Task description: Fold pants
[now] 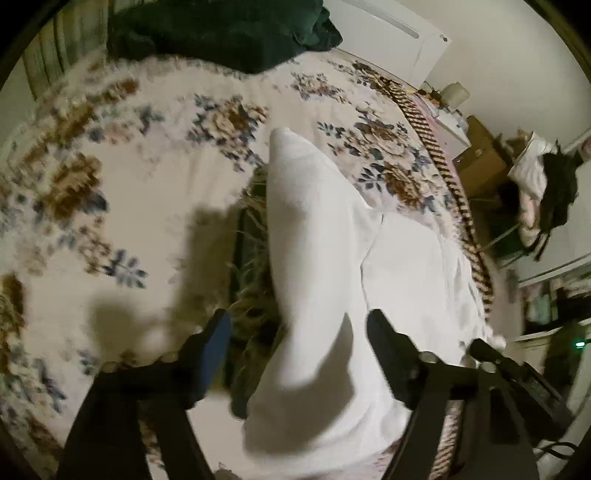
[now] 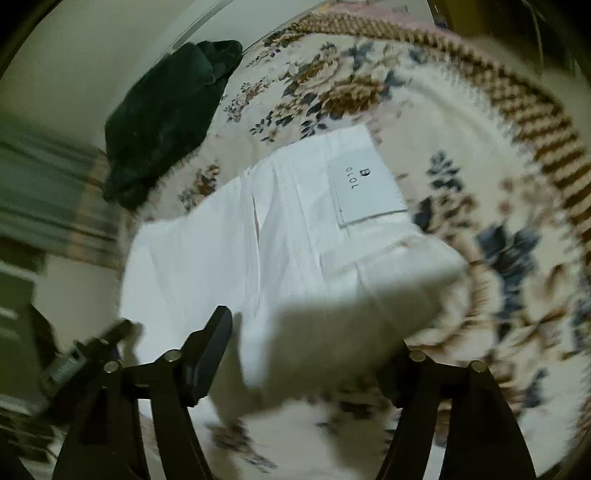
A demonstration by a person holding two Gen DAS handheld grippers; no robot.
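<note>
Soft, light white cotton pants [image 2: 295, 236] on floral blanket [image 1: 110, 177] — limp; best pinched at hem corners; both left gripper [image 1: 299, 325] and right gripper [image 2: 314, 332] gape, unclamped.

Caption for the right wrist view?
Open right tongs over white pants on floral blanket.

Floral bedspread [image 1: 147, 192] — white pants [image 2: 236, 251] and dark garment [image 2: 159, 118] lie on it.

Floral bedspread [image 1: 155, 192] — dark green blanket [image 1: 221, 33] at its edge
</note>
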